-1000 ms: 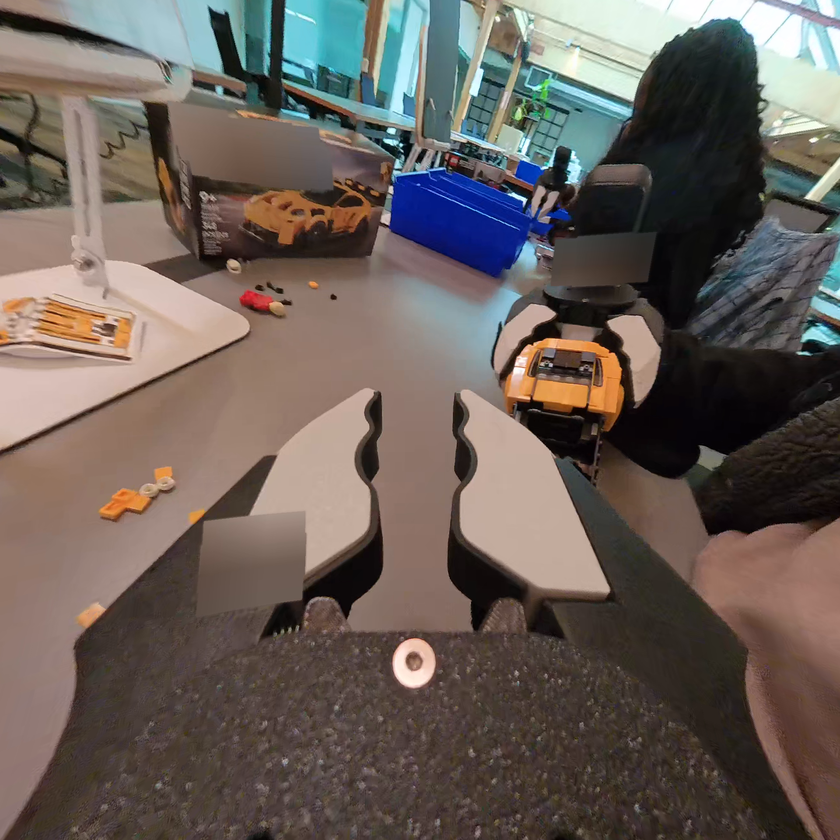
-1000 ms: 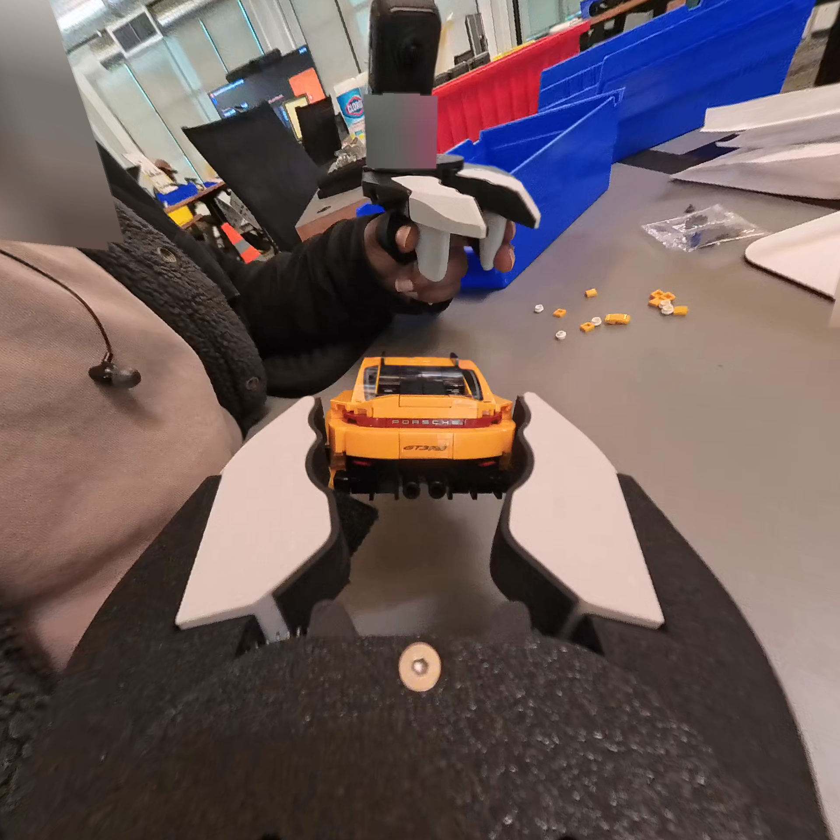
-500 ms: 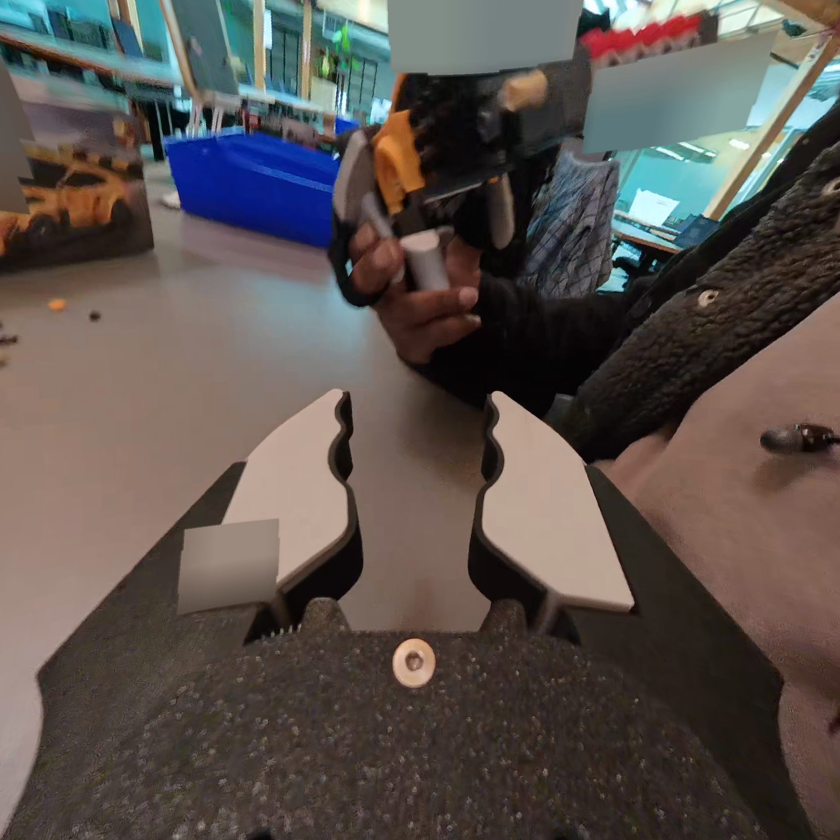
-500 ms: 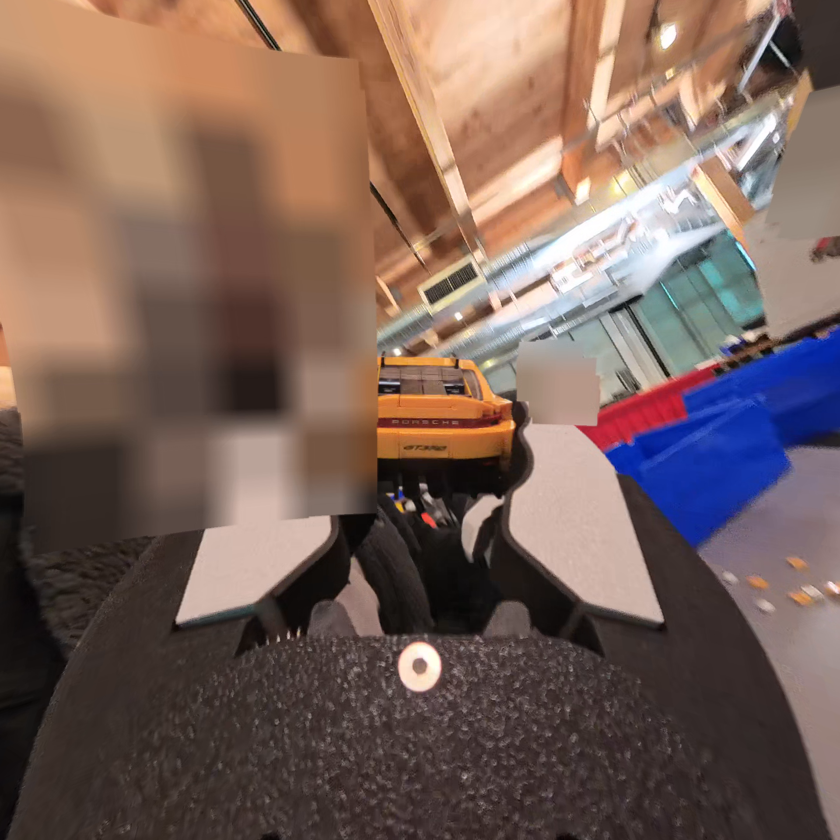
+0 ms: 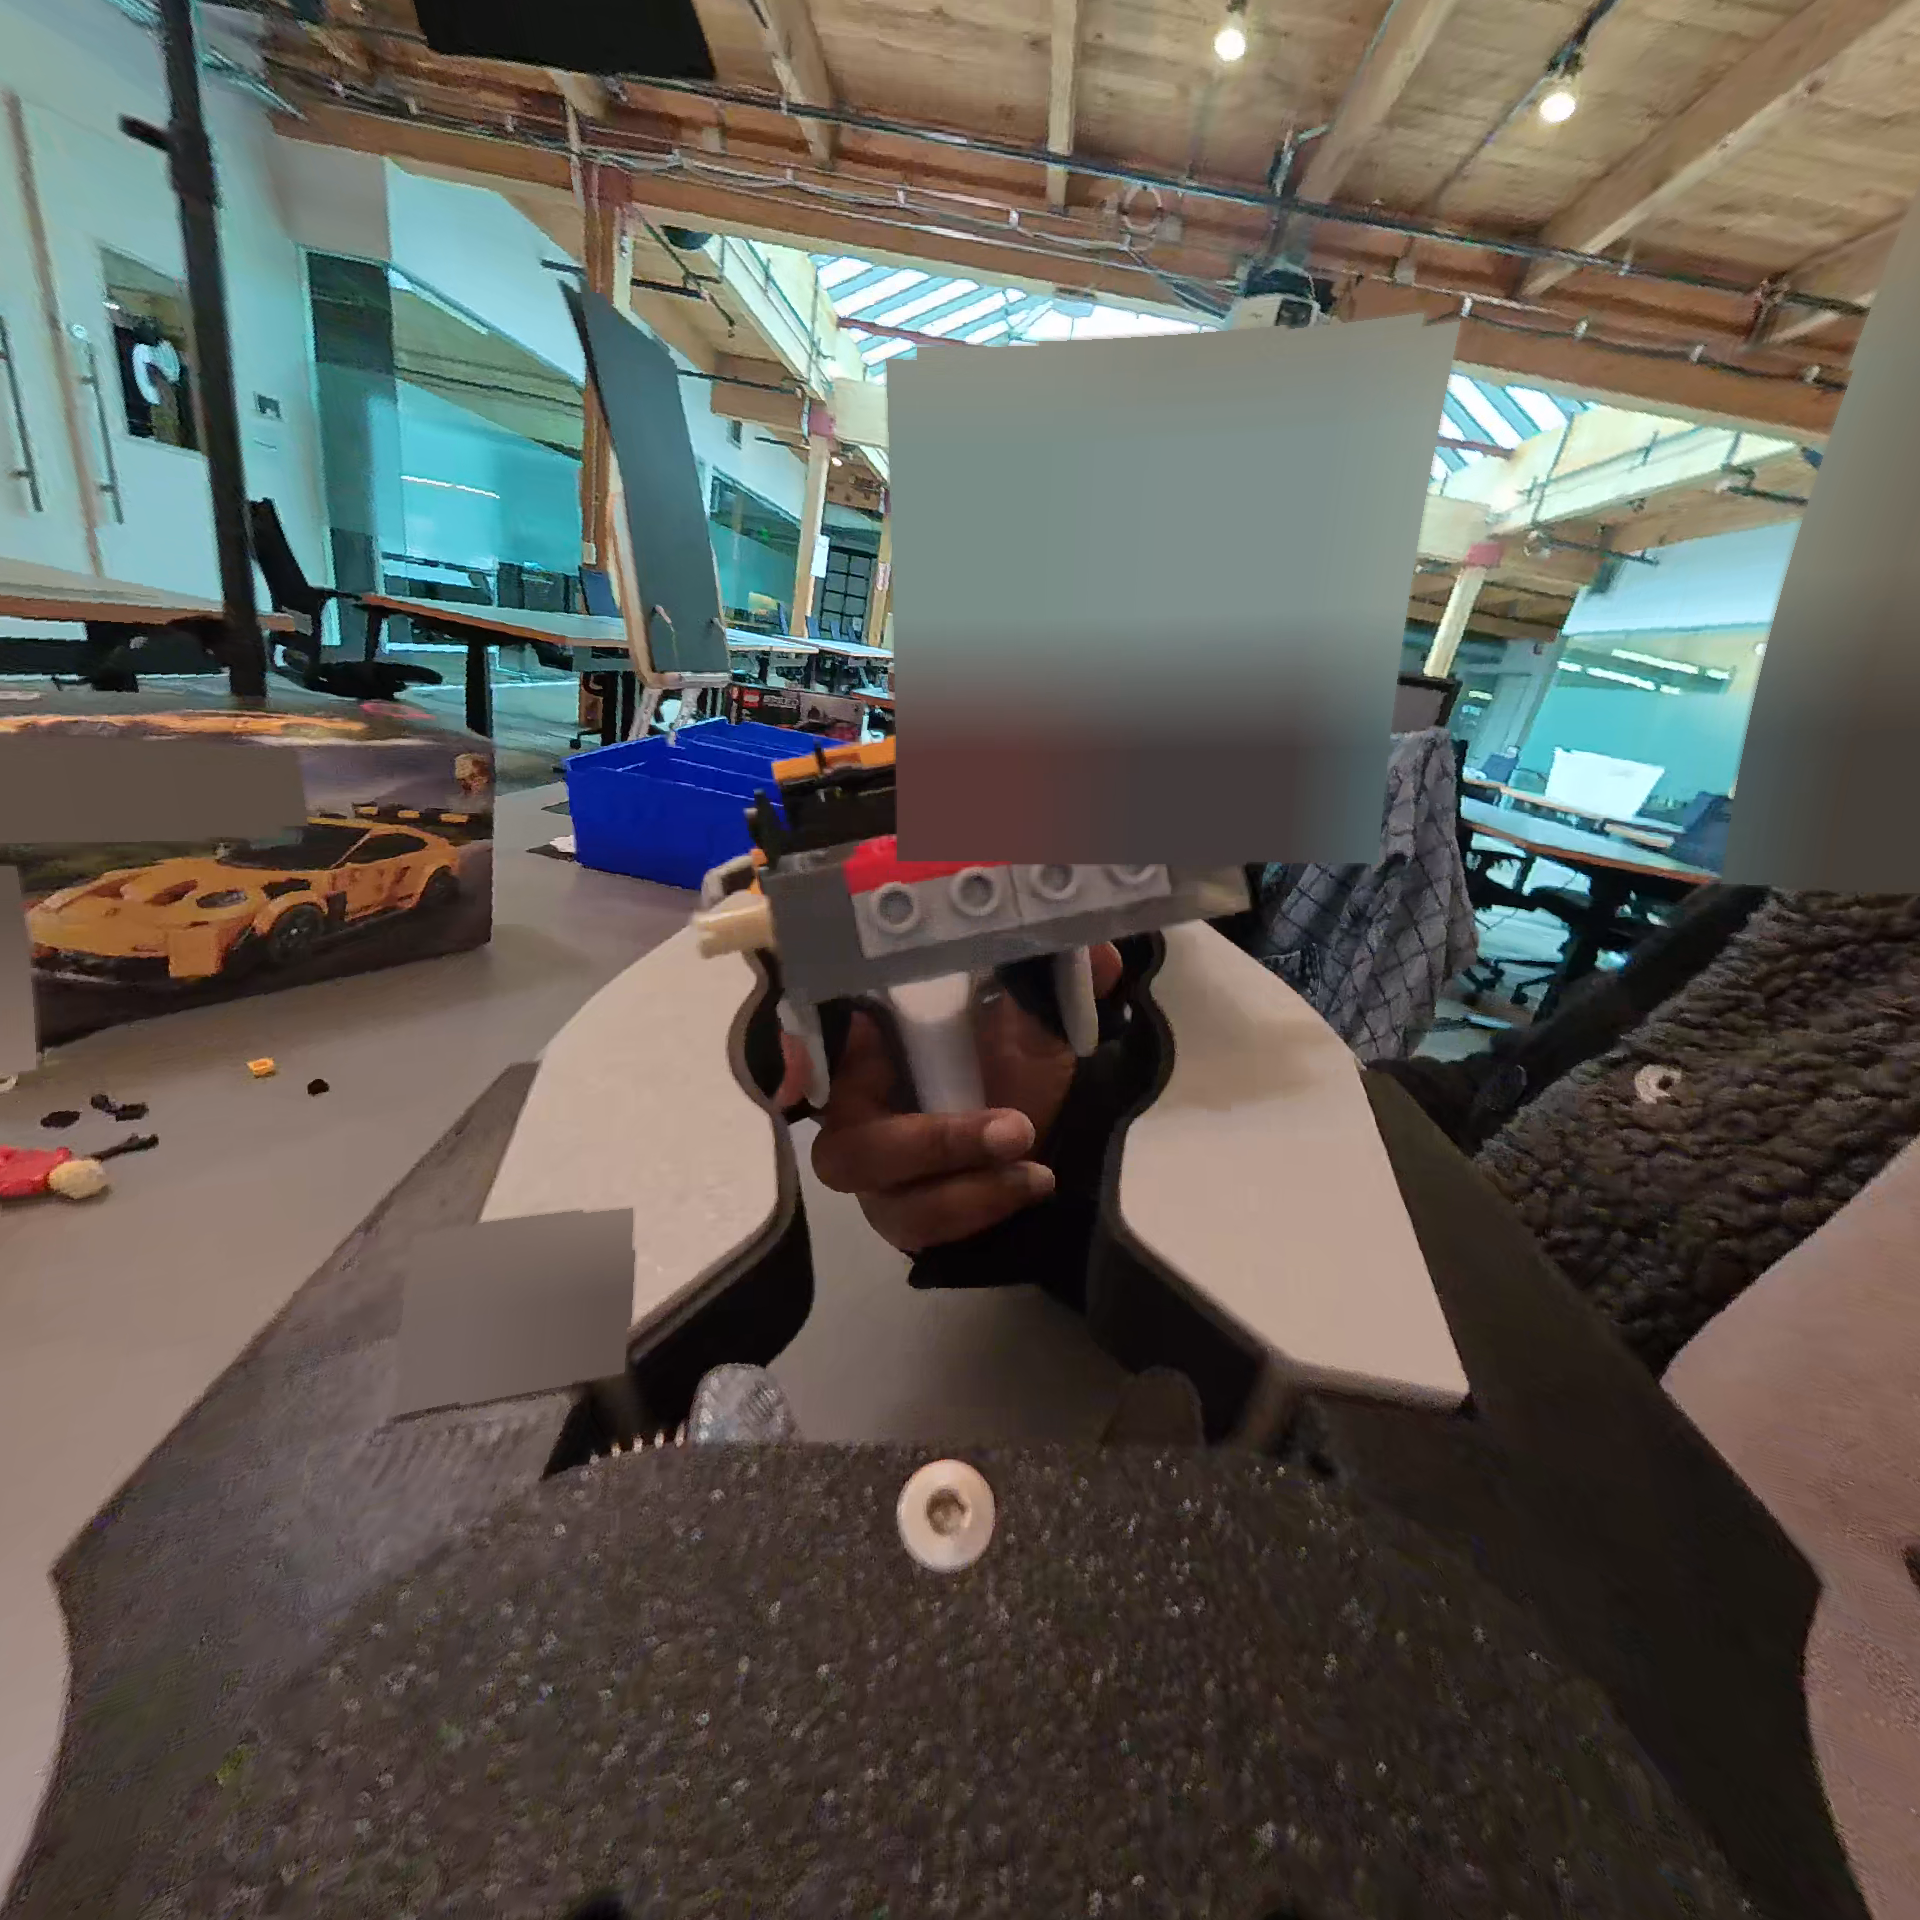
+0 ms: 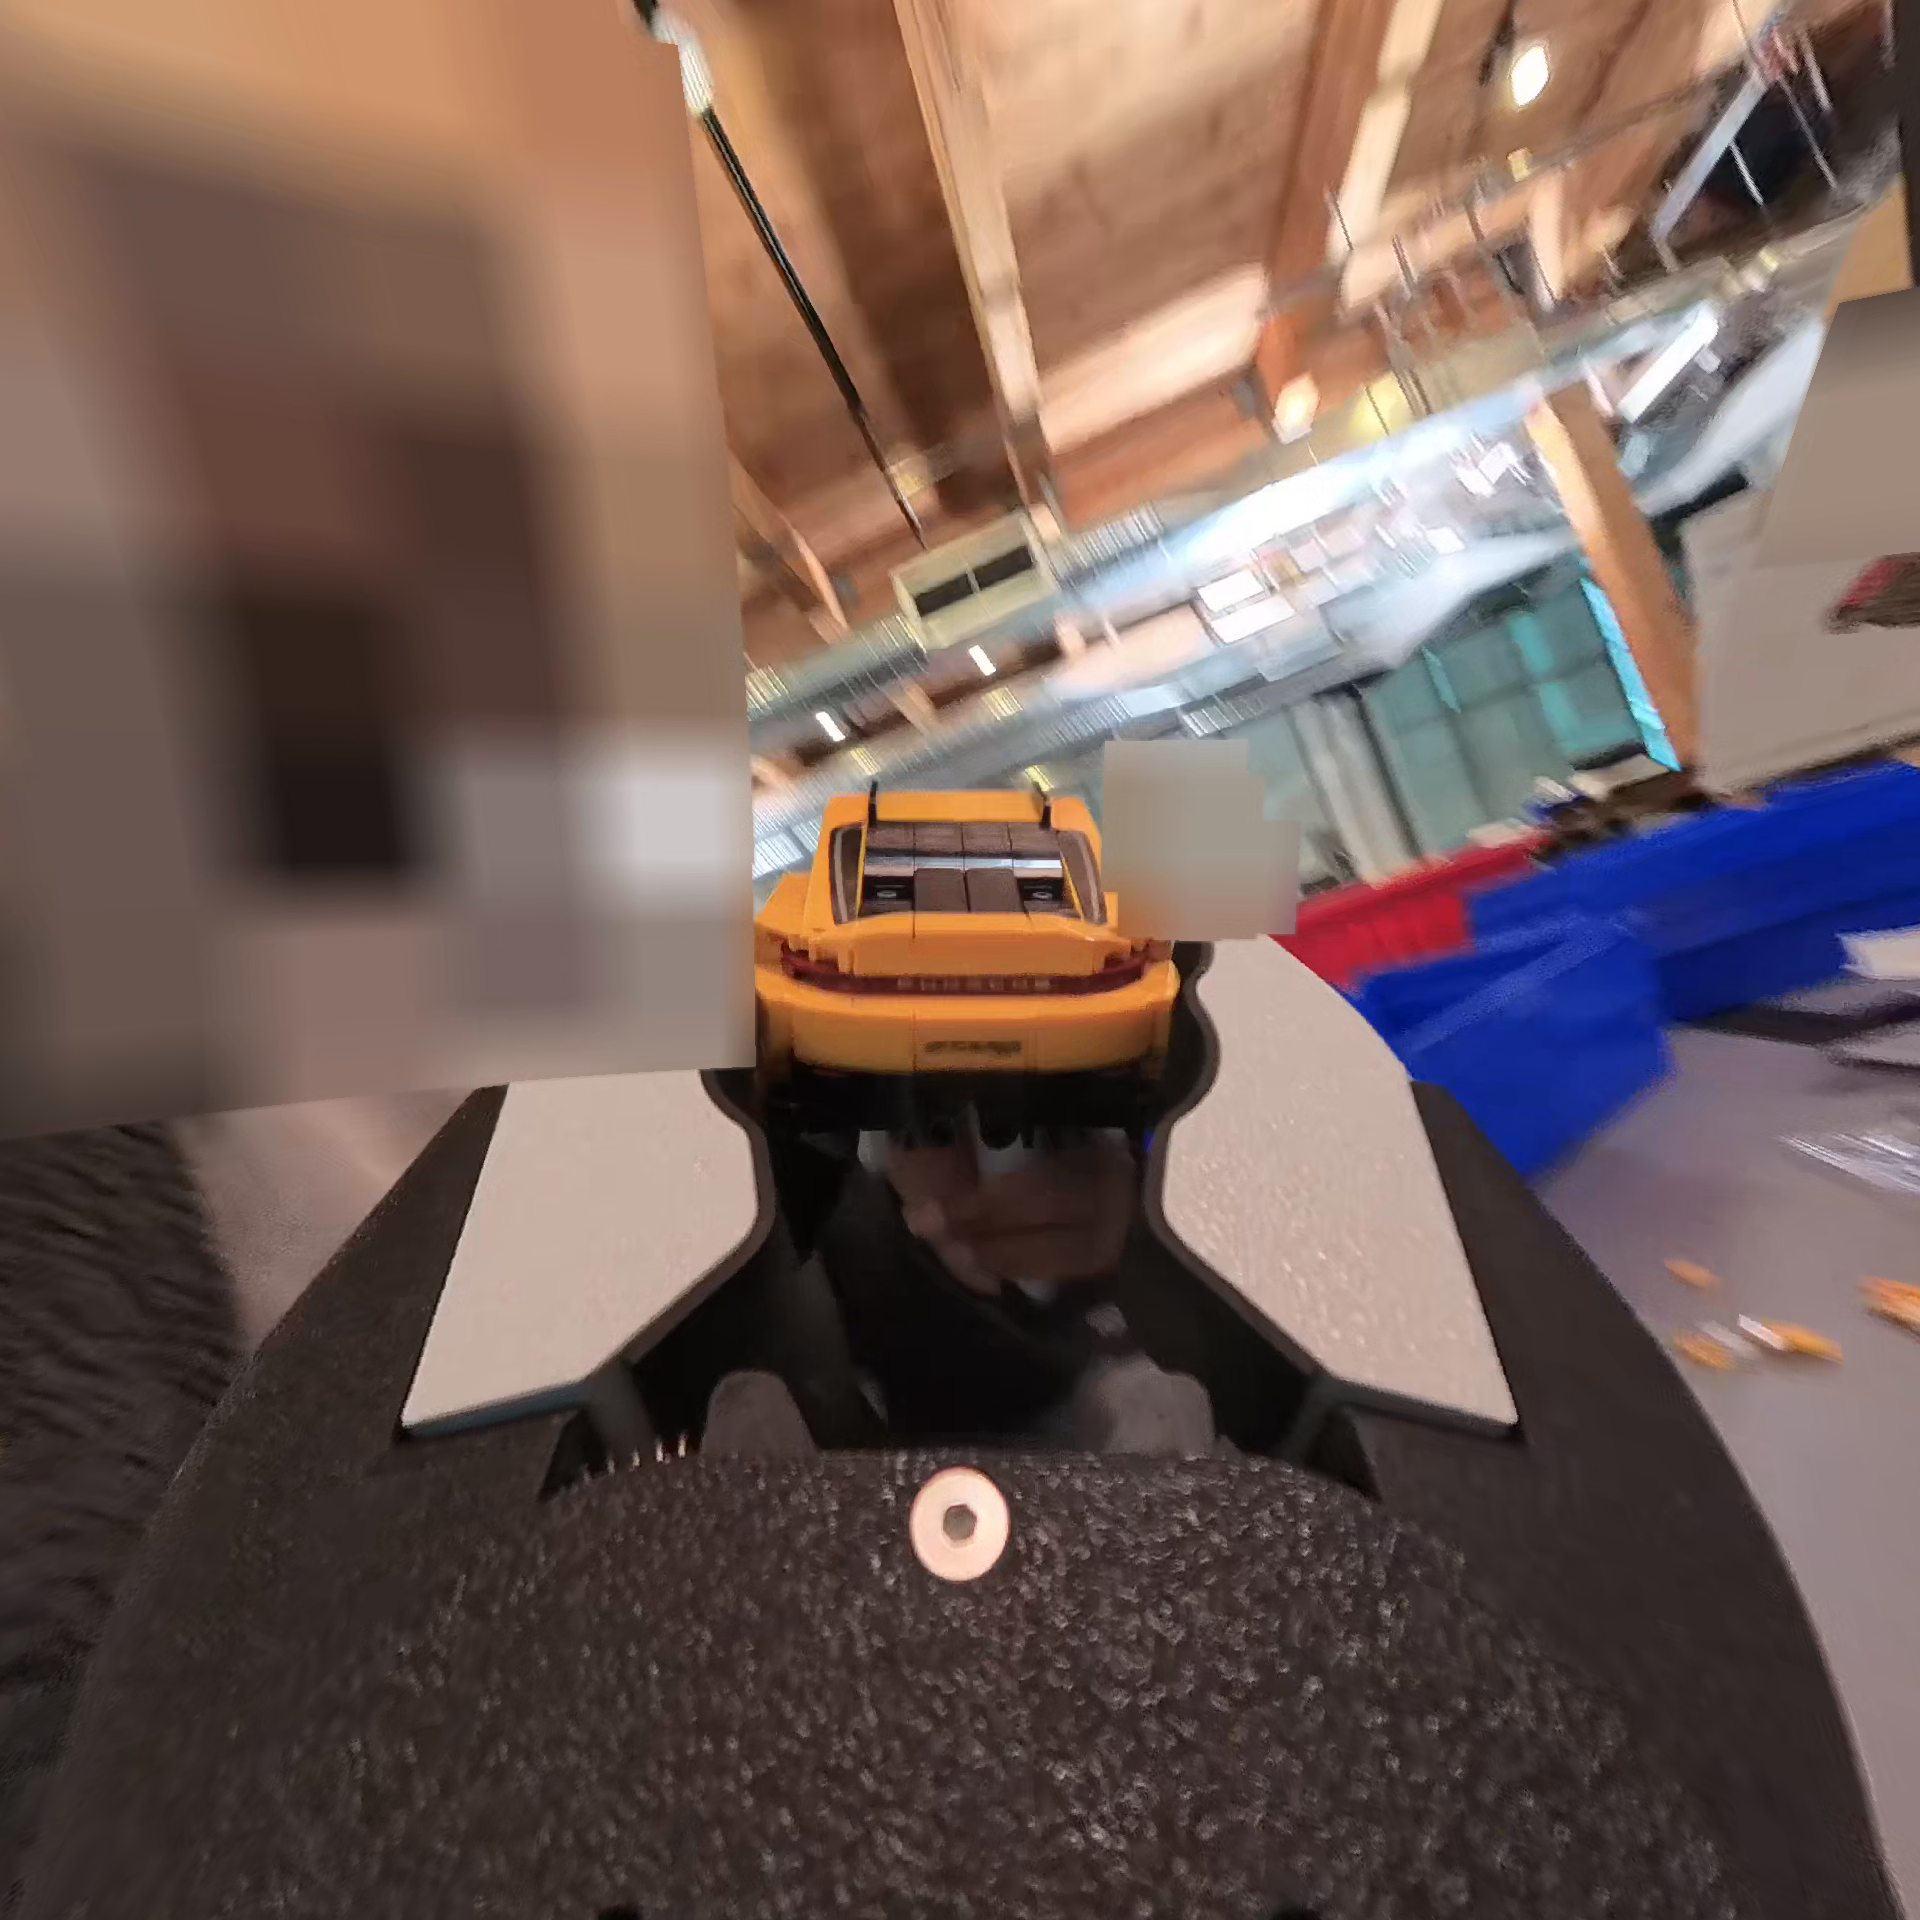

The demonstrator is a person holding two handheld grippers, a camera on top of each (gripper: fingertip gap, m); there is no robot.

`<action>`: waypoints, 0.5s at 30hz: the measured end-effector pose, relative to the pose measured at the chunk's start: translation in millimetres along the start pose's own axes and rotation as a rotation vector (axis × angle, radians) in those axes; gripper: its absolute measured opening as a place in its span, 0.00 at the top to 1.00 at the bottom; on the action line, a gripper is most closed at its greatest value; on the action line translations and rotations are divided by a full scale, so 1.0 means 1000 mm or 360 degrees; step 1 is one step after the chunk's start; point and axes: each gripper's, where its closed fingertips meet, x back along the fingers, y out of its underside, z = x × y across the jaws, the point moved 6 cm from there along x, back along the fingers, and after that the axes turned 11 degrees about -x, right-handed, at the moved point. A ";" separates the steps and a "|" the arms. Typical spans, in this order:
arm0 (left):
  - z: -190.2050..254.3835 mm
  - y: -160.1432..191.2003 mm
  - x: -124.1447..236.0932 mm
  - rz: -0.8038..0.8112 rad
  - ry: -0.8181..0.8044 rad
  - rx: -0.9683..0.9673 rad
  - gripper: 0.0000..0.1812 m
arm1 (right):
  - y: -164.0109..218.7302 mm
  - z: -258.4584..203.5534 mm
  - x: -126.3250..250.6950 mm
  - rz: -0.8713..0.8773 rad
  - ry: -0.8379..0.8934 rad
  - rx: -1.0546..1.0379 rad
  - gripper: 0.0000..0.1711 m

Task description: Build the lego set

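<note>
Right gripper (image 6: 961,1049): its two grey-faced fingers are clamped on the flanks of the orange brick-built sports car (image 6: 961,935), which is lifted clear of the grey table (image 6: 1714,1455) with its tail toward the camera.

Orange brick-built sports car: seen from the left wrist view it sits high and tilted, its grey studded underside (image 5: 977,914) turned toward that camera; the upper part is hidden behind a blurred patch.

Left gripper (image 5: 951,997): fingers spread apart with nothing between them, pointing up at the car from just below it.

Hand (image 5: 935,1143): beneath the car, wrapped round the white handle of the right gripper.

Printed cardboard set box (image 5: 249,873): stands on the table, well to the left of the car in the left wrist view.

Blue plastic bins (image 5: 675,800): behind the car, between it and the box.

Loose pieces: a red piece (image 5: 31,1169), small black bits (image 5: 104,1107) and one orange piece (image 5: 262,1066) lie on the table in front of the box; more orange pieces (image 6: 1766,1340) lie right of the car in the right wrist view, which is motion-blurred there.
</note>
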 end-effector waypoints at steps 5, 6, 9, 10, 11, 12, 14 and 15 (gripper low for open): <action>-0.011 0.004 0.010 0.0033 0.0004 -0.0011 0.65 | 0.013 0.006 -0.001 -0.0219 0.0176 0.0169 0.54; -0.012 0.004 0.012 0.0041 0.0016 -0.0017 0.65 | 0.015 0.007 -0.002 -0.0266 0.0205 0.0209 0.54; -0.014 0.006 0.018 0.0113 0.0129 0.0054 0.59 | 0.021 0.007 -0.004 -0.0372 0.0294 0.0338 0.54; -0.015 0.007 0.020 0.0118 0.0164 0.0090 0.60 | 0.023 0.007 -0.005 -0.0406 0.0326 0.0381 0.54; -0.017 0.009 0.023 0.0099 0.0172 0.0064 0.63 | 0.024 0.007 -0.006 -0.0434 0.0350 0.0413 0.54; -0.019 0.011 0.025 0.0091 0.0173 0.0008 0.64 | 0.025 0.007 -0.006 -0.0454 0.0372 0.0451 0.54; -0.018 0.011 0.028 0.0100 0.0203 -0.0043 0.64 | 0.029 0.005 -0.009 -0.0519 0.0401 0.0533 0.54; -0.018 0.011 0.030 0.0112 0.0227 -0.0077 0.64 | 0.031 0.005 -0.010 -0.0562 0.0424 0.0586 0.54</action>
